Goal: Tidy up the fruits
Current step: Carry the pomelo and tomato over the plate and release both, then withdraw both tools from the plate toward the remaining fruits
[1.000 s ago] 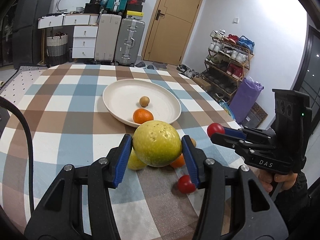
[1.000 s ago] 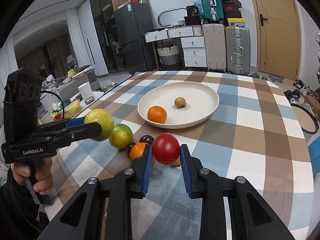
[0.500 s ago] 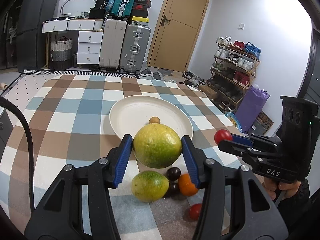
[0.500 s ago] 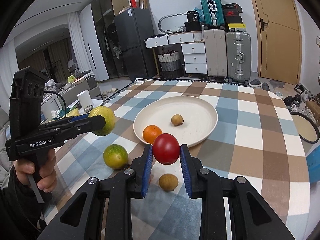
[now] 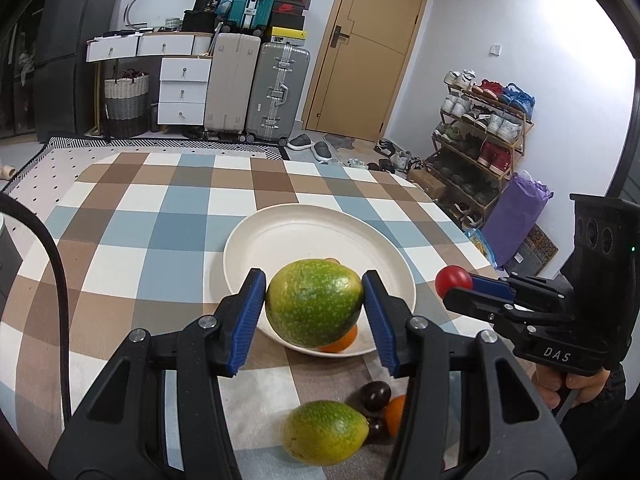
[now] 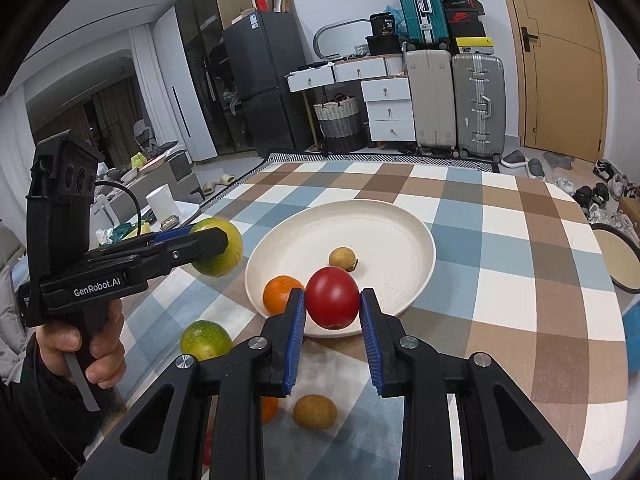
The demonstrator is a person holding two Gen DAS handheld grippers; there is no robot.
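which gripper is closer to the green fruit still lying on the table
Left. The left gripper, clamping its own green fruit, hangs almost directly above the green fruit on the table; the right gripper is off to its right.

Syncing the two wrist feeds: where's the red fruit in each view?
Left wrist: red fruit right of centre, at the tip of the right gripper, beside the white plate.
Right wrist: red fruit low centre, clamped between blue pads, in front of the plate.
Shared landmark: the white plate.

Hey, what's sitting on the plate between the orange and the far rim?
In the right wrist view, one small brown fruit lies between the orange and the plate's far rim.
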